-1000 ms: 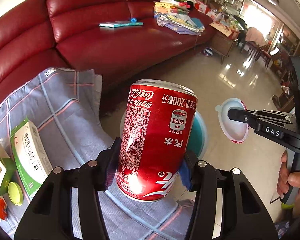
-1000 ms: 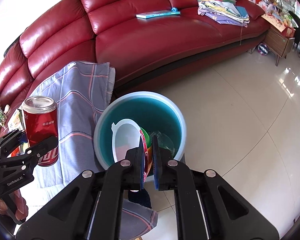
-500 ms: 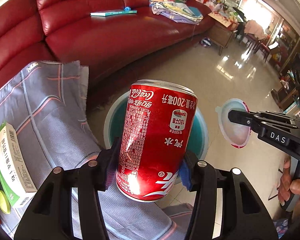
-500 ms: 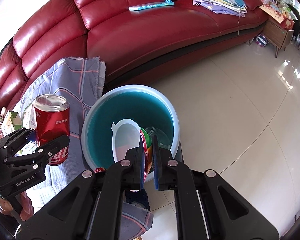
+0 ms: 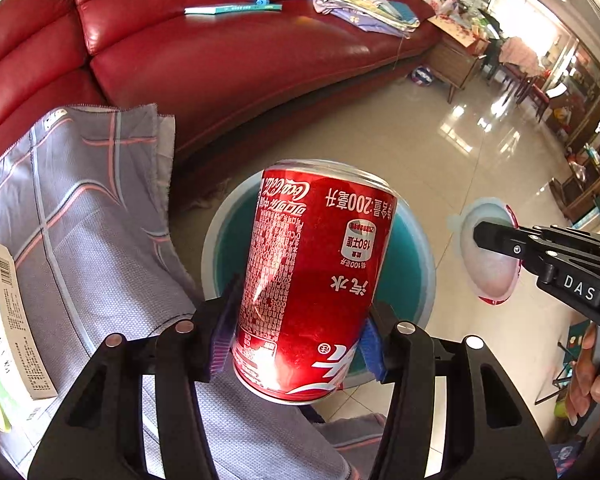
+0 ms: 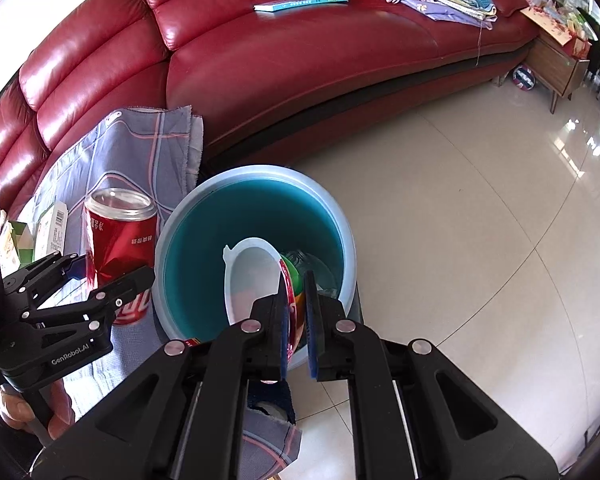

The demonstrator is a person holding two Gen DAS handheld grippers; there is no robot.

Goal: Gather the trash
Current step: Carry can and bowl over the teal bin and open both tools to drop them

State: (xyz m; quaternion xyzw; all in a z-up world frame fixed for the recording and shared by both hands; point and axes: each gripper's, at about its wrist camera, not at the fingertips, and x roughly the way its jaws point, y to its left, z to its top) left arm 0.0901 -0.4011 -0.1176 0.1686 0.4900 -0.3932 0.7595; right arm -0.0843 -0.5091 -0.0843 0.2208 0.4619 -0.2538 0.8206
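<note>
The red can (image 5: 316, 280) between the left claw's (image 5: 296, 344) pads carries the Coca-Cola script in white, upside down near its top edge, with the Chinese brand name beside it. Also upside down on it: "200" with Chinese characters, a small white badge reading "180" and, below that, "100", then two large white characters further toward the claw. Fine print runs down its left side, too small to read.

"DAS" stands in white on the right claw (image 5: 480, 236), to the right of the can.

"GenRobot.AI" is printed on the left claw's body (image 6: 70, 354).

The green-edged box (image 5: 8, 316) left of the can shows a barcode and Chinese lettering, not legible.
</note>
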